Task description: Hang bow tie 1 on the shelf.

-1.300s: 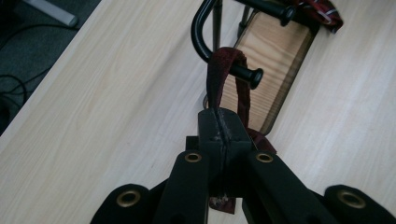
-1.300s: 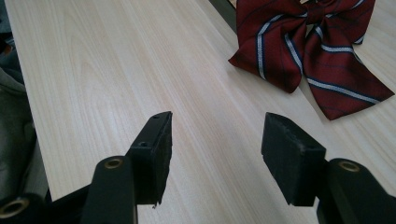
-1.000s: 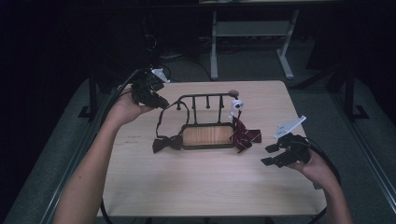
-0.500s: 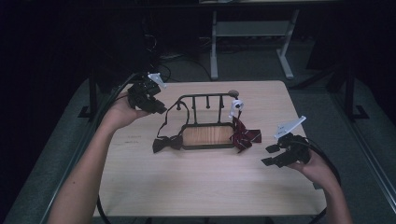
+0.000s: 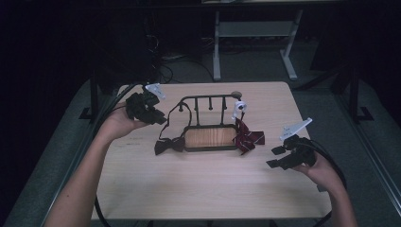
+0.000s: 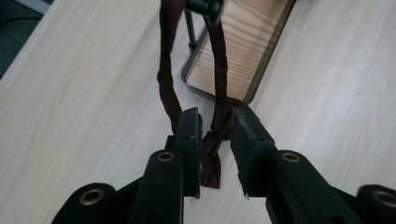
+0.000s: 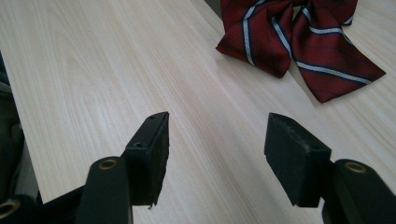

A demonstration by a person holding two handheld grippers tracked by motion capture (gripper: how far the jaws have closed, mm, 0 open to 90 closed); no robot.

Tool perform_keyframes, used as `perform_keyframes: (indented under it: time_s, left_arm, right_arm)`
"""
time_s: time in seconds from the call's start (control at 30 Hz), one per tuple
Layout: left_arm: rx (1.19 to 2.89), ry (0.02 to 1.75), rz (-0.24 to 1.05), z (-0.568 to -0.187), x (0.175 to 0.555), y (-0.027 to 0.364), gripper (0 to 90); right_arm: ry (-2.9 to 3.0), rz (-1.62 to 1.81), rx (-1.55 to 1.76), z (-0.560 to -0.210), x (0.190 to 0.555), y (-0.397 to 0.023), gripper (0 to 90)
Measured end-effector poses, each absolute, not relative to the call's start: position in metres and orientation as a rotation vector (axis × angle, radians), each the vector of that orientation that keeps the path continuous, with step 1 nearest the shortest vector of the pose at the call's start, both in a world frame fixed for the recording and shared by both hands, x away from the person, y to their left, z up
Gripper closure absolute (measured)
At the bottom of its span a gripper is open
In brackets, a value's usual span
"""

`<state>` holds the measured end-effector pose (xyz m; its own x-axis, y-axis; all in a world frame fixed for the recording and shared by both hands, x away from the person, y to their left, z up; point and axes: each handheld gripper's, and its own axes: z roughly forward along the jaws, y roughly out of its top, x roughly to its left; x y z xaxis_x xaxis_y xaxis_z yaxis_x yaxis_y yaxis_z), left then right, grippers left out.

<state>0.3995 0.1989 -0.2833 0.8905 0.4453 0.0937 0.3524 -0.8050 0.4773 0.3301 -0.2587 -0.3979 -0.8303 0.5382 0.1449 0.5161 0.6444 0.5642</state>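
I work at a pale wooden counter (image 5: 198,189) in a dark room; beyond its far edge a white-framed stand (image 5: 255,33) and loose cables lie on the grey floor. Mid-counter sits a black wire rack (image 5: 208,124) with a wooden base and a row of upright pegs. A dark maroon bow tie (image 5: 170,144) rests on the counter against the rack's left end, its strap looped up over the rack's top rail. A red striped bow tie (image 5: 248,137) lies at the rack's right end, below a small white clip.

My left forearm comes in from the bottom left and angles up to the counter's far left corner, where my left gripper (image 5: 152,115) hangs beside the rack, tipped toward the strap. In the left gripper view its fingers (image 6: 189,140) stand narrowly apart and have just been opening; the maroon strap runs down between them, and the pads are not pressing on it.

My right hand rests near the counter's right edge, well apart from the rack. My right gripper (image 5: 280,158) points left toward the striped tie, fingers (image 7: 152,154) spread wide over bare wood, holding nothing
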Motion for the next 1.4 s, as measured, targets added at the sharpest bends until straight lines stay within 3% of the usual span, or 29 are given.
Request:
perform_keyframes:
  time_s: [1.4]
  left_arm:
    - [2.600,0.552,0.242,-0.315,0.369,0.220,66.3]
  right_arm:
    - [2.812,0.932,0.934,-0.401,0.330,-0.261,38.0]
